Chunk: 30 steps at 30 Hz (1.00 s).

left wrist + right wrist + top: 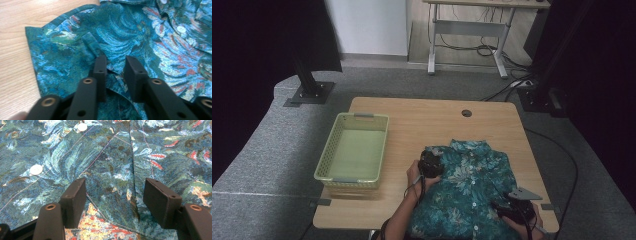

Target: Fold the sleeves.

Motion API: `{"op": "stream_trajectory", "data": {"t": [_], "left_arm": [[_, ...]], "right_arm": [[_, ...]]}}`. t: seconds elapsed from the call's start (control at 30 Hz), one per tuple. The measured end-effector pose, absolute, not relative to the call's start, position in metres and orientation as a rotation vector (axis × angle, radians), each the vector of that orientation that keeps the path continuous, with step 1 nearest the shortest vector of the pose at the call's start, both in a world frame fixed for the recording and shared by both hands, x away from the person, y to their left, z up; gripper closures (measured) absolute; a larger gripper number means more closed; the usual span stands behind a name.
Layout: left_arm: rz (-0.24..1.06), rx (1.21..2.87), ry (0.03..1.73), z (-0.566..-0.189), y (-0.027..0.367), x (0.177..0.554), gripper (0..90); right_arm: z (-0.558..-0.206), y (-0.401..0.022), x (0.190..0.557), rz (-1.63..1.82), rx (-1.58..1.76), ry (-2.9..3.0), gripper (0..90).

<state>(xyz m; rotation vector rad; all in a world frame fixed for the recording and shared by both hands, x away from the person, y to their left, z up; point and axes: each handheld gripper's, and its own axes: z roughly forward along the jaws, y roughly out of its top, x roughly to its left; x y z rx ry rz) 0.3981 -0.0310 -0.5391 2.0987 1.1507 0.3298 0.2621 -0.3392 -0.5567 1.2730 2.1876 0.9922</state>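
Shirt [467, 192], teal and floral, lies spread at the counter's [422, 120] near right corner. Left gripper [115, 65] rests on its left sleeve, jaws narrowly parted, pinching nothing. Right gripper [115, 202] sits over the hem, jaws wide, fabric between them unpressed. Green basket [362, 117] stands near the left edge.

One shirt [467, 192] lies on one table [422, 120]. One basket [353, 150] stands on the table too. Two grippers are at the shirt: the left gripper [430, 164] and the right gripper [515, 207]. The high view shows three white buttons down the shirt's front; the right gripper view shows two buttons [36, 169], and the left gripper view shows two as well. One round hole [466, 113] sits in the tabletop. A second table [472, 25] stands behind.
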Motion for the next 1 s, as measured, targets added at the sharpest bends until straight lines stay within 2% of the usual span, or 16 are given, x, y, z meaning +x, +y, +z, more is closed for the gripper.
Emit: {"op": "stream_trajectory", "data": {"t": [0.17, 0.37, 0.63, 1.0], "left_arm": [[0.329, 2.060, 1.106, -0.533, -0.026, 0.390, 52.9], [0.317, 1.991, 1.059, -0.523, -0.013, 0.380, 45.0], [0.342, 1.987, 1.028, -0.520, 0.000, 0.367, 43.6], [0.372, 2.061, 0.983, -0.532, 0.018, 0.344, 41.7]], "right_arm": [[-0.557, -0.339, 0.263, 0.994, 1.275, 2.187, 33.7], [-0.557, -0.338, 0.264, 0.994, 1.274, 2.184, 33.5], [-0.557, -0.338, 0.264, 0.996, 1.274, 2.181, 33.5], [-0.557, -0.338, 0.262, 0.992, 1.275, 2.180, 33.3]]}}
